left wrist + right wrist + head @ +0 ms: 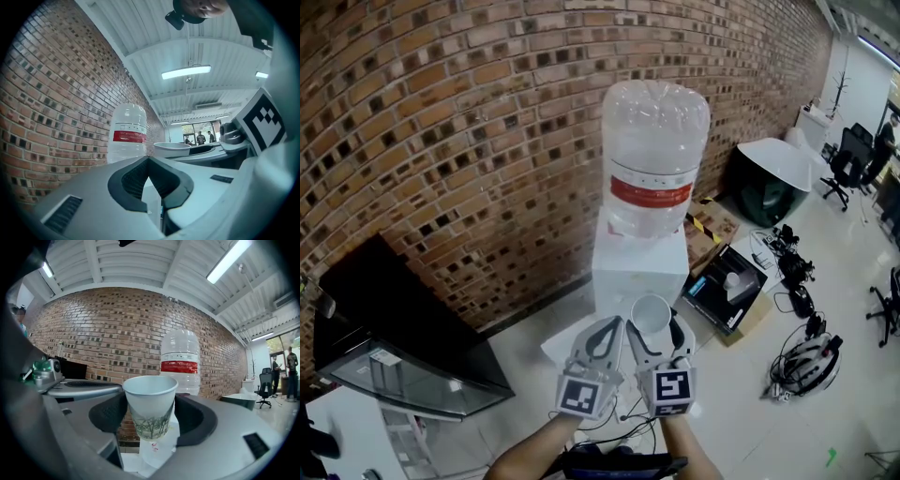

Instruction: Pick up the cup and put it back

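A white paper cup [652, 314] with a green bamboo print is upright between the jaws of my right gripper [656, 330], which is shut on its sides. In the right gripper view the cup [150, 404] fills the gap in the right gripper [151, 420], and both dark pads press on it. The cup is in the air in front of the white water dispenser [639, 267] with its big clear bottle [654, 155]. My left gripper [602, 339] is close beside it on the left, shut with nothing in it; its jaws meet at the tip [149, 161].
A brick wall runs behind the dispenser. A black cabinet with a glass top [394, 352] stands at the left. On the floor to the right lie an open box [727, 286], cables and a helmet [806, 366]. Farther right are a dark tub [773, 178] and office chairs [848, 159].
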`<state>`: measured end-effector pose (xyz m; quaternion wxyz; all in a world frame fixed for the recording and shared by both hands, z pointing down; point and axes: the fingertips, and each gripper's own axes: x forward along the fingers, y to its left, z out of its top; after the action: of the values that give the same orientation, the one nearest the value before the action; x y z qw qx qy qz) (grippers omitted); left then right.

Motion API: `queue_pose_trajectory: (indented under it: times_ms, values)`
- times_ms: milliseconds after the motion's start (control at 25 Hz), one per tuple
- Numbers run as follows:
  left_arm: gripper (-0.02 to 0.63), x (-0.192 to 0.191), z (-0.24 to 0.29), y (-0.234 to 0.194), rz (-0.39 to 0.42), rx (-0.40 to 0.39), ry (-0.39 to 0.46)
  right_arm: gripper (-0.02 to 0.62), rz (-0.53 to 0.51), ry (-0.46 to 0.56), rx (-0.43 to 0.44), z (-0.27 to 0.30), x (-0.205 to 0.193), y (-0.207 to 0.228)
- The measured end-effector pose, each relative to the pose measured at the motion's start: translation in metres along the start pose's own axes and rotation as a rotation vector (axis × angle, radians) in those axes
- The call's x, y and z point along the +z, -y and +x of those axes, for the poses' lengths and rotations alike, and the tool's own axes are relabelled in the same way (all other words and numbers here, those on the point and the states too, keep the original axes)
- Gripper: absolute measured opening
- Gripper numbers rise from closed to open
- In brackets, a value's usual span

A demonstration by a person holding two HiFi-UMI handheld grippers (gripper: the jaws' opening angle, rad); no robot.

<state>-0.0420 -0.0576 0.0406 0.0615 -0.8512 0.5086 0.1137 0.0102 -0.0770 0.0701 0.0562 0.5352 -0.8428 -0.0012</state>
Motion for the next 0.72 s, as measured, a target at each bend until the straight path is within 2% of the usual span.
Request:
queue_pose_trajectory:
  times_ms: [320,520,720]
  values:
    - [0.002,-0.028,0.016,-0.011,-0.03,-0.005,-0.03,0.32,0.023,-0.018,-0.015,0.02,-0.024,0.012]
    - [0.002,-0.061,0.028,-0.022,-0.041,0.003,-0.045,0.321,-0.01,-0.064,-0.005,0.042,-0.061,0.021]
    - [0.002,-0.108,0.036,-0.027,-0.042,-0.006,-0.069,0.321,0.024,-0.074,-0.016,0.061,-0.102,0.025]
